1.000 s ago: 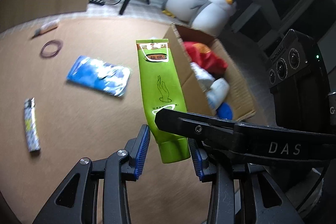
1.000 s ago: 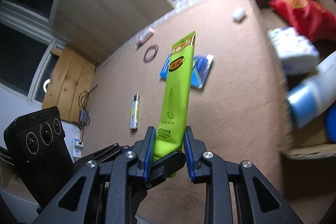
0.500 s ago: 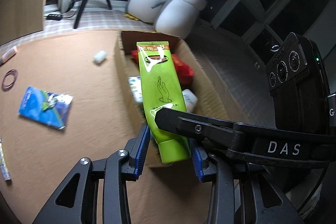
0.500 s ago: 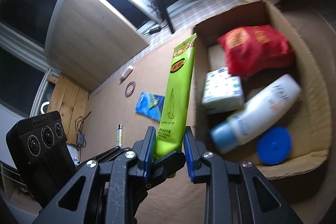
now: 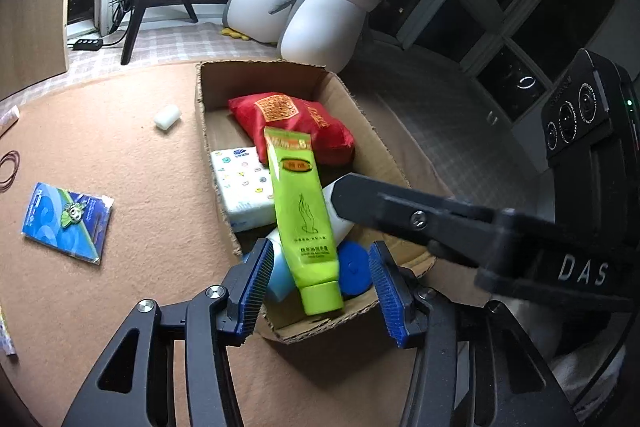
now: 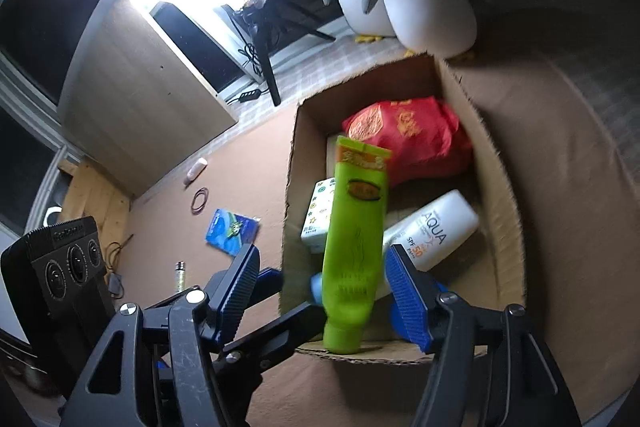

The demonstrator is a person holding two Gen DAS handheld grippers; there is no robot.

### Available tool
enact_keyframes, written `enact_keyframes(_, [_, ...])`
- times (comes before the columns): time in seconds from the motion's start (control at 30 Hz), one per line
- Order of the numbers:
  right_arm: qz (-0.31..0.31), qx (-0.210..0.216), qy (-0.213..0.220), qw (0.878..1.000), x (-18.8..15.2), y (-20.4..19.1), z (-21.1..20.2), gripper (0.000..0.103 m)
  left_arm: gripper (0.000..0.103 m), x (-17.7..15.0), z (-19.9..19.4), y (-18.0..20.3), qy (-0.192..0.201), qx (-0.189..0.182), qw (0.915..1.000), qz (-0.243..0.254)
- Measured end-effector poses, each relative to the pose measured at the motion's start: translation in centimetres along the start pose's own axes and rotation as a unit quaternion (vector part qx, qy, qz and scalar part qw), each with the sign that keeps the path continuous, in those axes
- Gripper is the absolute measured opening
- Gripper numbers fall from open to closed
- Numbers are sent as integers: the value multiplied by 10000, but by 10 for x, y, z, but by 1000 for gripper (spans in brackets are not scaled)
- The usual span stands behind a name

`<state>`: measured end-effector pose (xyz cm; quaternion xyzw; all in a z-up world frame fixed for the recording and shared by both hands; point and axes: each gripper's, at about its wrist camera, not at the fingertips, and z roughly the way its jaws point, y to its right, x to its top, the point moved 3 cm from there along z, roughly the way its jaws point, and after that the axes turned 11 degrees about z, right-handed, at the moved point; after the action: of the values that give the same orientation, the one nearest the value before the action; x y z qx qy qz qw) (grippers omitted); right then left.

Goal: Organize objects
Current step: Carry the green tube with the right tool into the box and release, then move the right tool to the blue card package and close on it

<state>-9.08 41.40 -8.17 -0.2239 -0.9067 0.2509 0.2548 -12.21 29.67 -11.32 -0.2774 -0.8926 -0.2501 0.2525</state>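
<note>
Green tube (image 5: 304,223) was seen above the near end of the cardboard box (image 5: 372,147), cap end down, between the spread pads of both grippers and touched by neither. The left gripper (image 5: 320,287) and the right gripper (image 6: 324,291) were both opening, with daylight on either side of the tube. A miss was judged possible: the cap hung close over the box's near wall, so the tube could catch that edge and tip out onto the brown mat (image 5: 120,155). It could also land askew across the white sunscreen bottle (image 6: 432,227) and the blue lid (image 5: 354,267). The tube was bright green, flat-crimped at its orange-banded top, printed with a hand outline, and slightly blurred in the right wrist view.
</note>
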Motion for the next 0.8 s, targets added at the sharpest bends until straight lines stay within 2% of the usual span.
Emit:
enact_keyframes(0.33, [-32, 84, 8, 10000, -12, -11, 3, 62, 53, -26, -28, -28, -7, 192, 9996, -222])
enact_keyframes(0.8, [-392, 257, 164, 9988, -42, -50, 11, 64, 53, -86, -95, -106, 32, 767, 9939, -794])
